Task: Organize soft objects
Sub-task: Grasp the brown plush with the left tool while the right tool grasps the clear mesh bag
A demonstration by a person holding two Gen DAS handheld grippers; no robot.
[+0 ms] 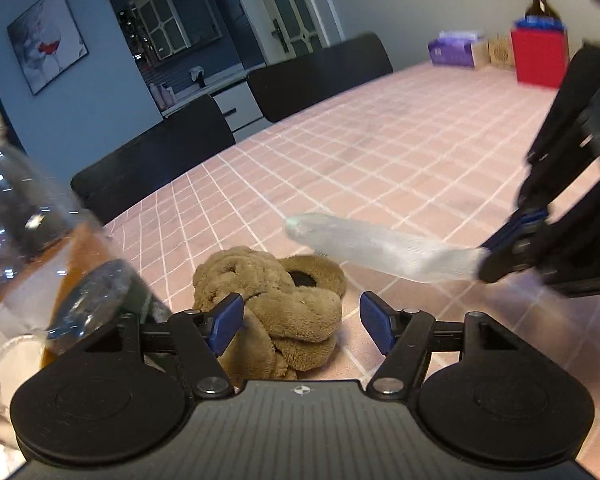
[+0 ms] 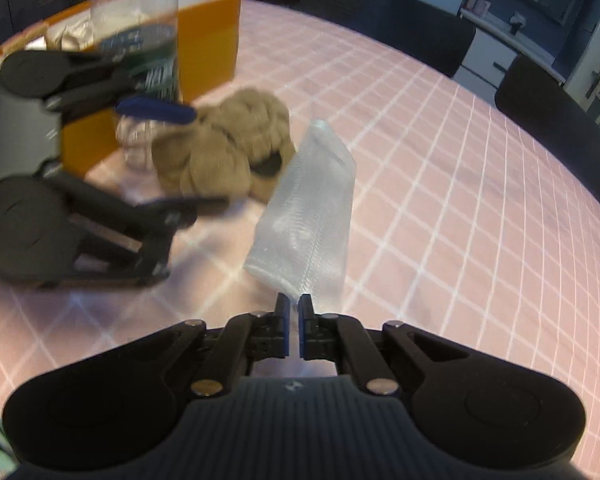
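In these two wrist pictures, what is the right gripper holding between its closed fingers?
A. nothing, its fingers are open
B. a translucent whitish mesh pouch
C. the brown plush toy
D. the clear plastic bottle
B: the right gripper has its fingers pressed together on the near end of the translucent mesh pouch, while the brown plush toy lies on the table between the open fingers of the left gripper.
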